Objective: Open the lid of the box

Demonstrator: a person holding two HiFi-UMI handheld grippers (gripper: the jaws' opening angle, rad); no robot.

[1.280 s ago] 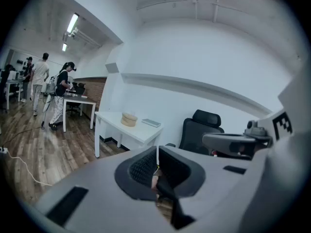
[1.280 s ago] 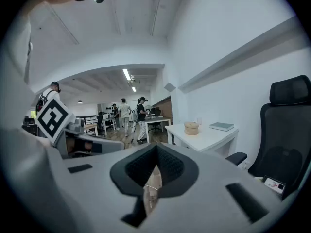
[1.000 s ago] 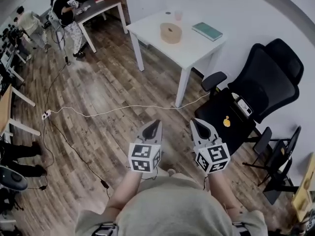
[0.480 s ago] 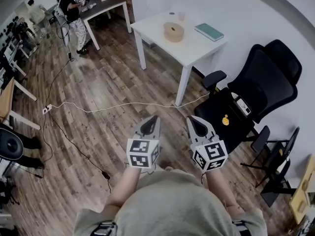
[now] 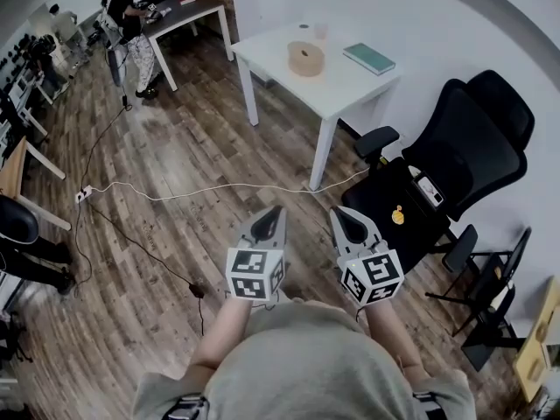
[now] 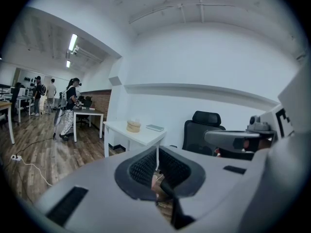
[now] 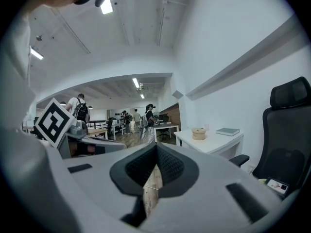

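Box (image 5: 305,59) on white table (image 5: 337,90) – chair (image 5: 464,147) at rt, cable (image 5: 219,191) across floor (image 5: 175,138)

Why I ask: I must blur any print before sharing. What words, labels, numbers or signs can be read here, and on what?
Nothing here can be read as text.
Marker cube on the left gripper, marker cube on the right gripper: black-and-white square patterns, no letters.
Green book on the white table: cover too small to read.
White device on the black chair: markings too small to read.
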